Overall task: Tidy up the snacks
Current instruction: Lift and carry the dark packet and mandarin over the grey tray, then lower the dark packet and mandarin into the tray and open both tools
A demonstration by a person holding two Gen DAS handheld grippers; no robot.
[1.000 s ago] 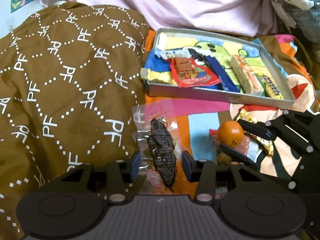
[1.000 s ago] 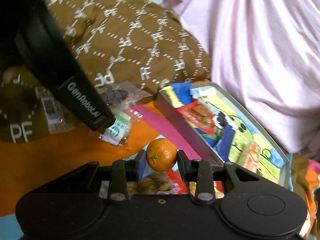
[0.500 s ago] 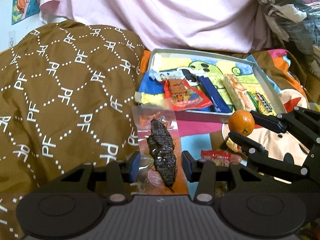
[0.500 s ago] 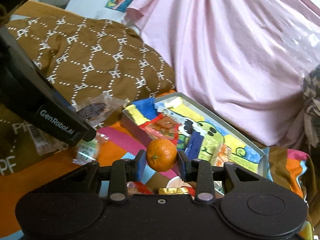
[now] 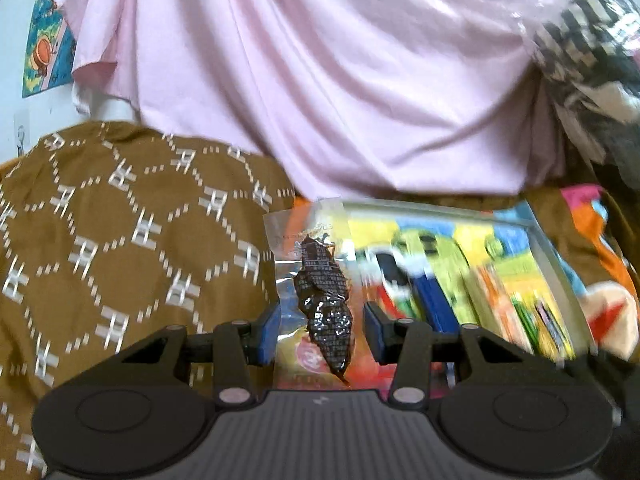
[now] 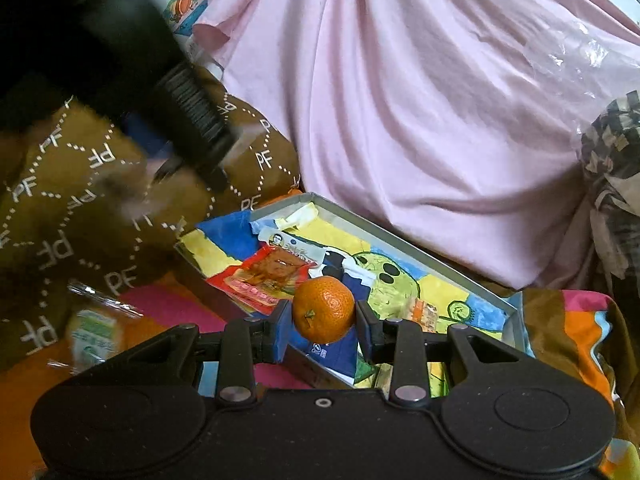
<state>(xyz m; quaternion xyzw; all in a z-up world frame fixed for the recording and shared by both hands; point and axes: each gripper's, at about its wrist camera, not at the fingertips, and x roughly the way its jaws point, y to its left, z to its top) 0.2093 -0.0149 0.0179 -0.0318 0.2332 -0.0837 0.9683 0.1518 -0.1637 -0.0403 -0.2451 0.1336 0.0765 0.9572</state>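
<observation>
Left hand-held gripper [image 5: 320, 332]: it held a clear packet [image 5: 310, 280] with a dark dried snack inside, low centre of the left wrist view. The pads stood fairly wide and only the left one seemed to touch the film, so the hold looked thin.
Right hand-held gripper [image 6: 323, 330]: closed on an orange [image 6: 323, 309], both pads pressed to its sides, centre of the right wrist view.
Tray [image 6: 400, 236]: a shallow grey box with a cartoon lining, centre right of the right wrist view, just past the orange. A red packet [image 6: 266, 276] and other wrapped snacks already lay in it.
Left behind: a green-and-white packet [image 6: 92, 336] lay outside the tray, lower left of the right wrist view, on bright cloth beside a brown blanket [image 6: 60, 200].
Risk, packet: the slick film could slide out of the pads, since the grip fell on one edge and the left view was smeared by motion. It would likely land on the blanket, short of the tray.
Risk, orange: round and firm, it could roll once let go. Released high or near the low rim, it might bounce out or knock the red packet aside.
Risk, collision: the left tool crossed the upper left of the right wrist view, near the tray. Both heading for the same corner could bump and jar a load free.
Risk, sight: the blur hid where the rim sat under the packet, so I could not tell if it was over the tray.
</observation>
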